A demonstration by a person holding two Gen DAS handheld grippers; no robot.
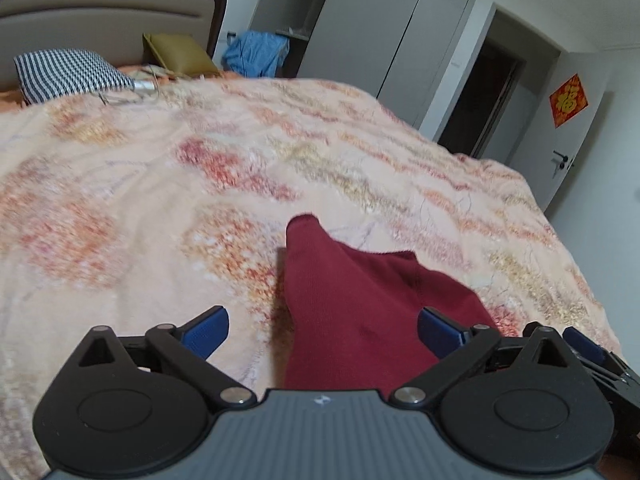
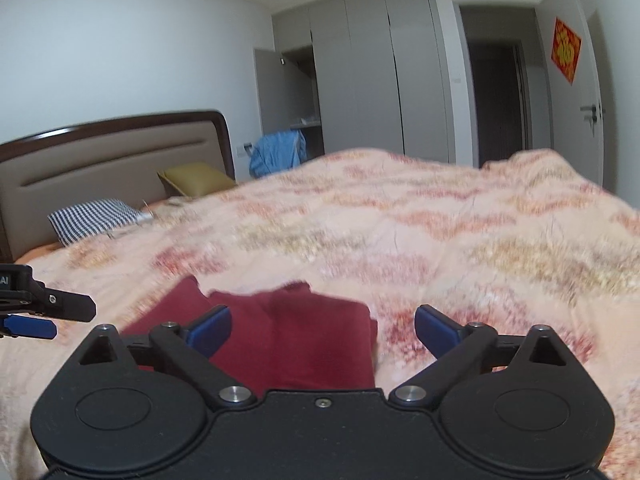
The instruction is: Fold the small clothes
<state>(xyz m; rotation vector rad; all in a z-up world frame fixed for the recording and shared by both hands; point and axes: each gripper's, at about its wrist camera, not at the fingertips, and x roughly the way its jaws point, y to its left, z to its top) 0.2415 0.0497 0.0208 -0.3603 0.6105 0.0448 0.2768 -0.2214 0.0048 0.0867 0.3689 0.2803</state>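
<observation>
Red garment (image 1: 352,312) | on blanket (image 1: 160,184) | between spread left claw (image 1: 322,330) pads, untouched

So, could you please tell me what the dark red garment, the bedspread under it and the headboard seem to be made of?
The dark red garment looks like a matte knit, probably cotton: fine ribbing and soft folds show. The bedspread looks like fuzzy fleece or plush, with a blurry nap and a printed pattern. The headboard appears padded in smooth beige leather or imitation leather, framed in glossy dark wood.
</observation>
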